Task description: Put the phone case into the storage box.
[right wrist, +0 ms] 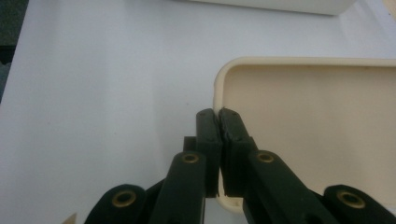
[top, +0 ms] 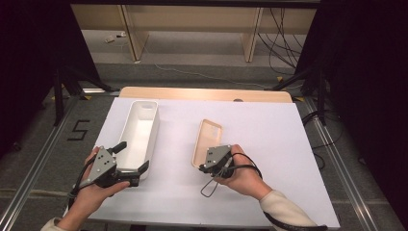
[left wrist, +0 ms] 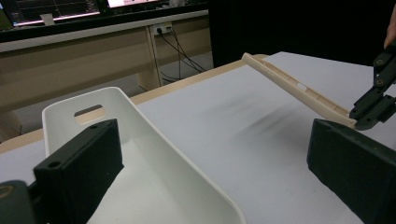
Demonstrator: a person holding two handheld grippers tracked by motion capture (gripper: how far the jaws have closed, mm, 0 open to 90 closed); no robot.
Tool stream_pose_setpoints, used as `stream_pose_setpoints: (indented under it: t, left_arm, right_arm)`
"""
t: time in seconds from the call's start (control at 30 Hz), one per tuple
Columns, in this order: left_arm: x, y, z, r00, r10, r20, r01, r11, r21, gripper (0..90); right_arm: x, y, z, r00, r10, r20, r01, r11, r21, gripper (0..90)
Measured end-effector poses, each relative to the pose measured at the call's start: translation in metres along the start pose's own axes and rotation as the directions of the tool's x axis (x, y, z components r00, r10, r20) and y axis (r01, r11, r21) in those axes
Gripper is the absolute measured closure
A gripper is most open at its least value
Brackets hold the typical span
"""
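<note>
White sheet [top: 269, 144] covers the counter [top: 202, 93]; long white bin [top: 139, 132] lies at its left with the left gripper [top: 132, 161] at the near end, fingers [left wrist: 77, 172] spread wide either side of the end wall, not pressing. Beige lid [top: 207, 139] lies near centre, well apart from the bin, its near rim pinched between the closed fingers [right wrist: 208, 140] of the right gripper [right wrist: 219, 116]; in the left gripper view that end looks raised off the sheet. Step judged: lifting the lid to cap the bin; next move needs carrying it over level, lined up lengthwise with the bin while the left steadies it.
</note>
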State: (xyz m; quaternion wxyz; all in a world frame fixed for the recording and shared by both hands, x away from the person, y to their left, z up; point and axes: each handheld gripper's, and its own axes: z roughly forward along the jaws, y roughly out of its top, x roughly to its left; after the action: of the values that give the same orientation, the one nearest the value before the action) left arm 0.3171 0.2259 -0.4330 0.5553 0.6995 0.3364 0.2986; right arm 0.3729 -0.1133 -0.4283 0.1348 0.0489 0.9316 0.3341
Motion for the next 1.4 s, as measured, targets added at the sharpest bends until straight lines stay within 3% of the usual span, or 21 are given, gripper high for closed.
stream_pose_setpoints:
  t: [0.5,1.4]
  left_arm:
    - [0.003,0.008,0.003,0.9999,-0.006,-0.012,0.006,0.9999,0.008,3.6]
    - [0.005,0.021,0.018,1.0,-0.006,0.001,0.006,0.9999,0.016,6.0]
  right_arm:
    - [0.003,0.003,-0.003,1.0,0.009,-0.003,-0.009,0.995,-0.101,88.6]
    - [0.007,0.012,0.004,0.9997,-0.003,-0.022,-0.001,0.984,-0.178,88.6]
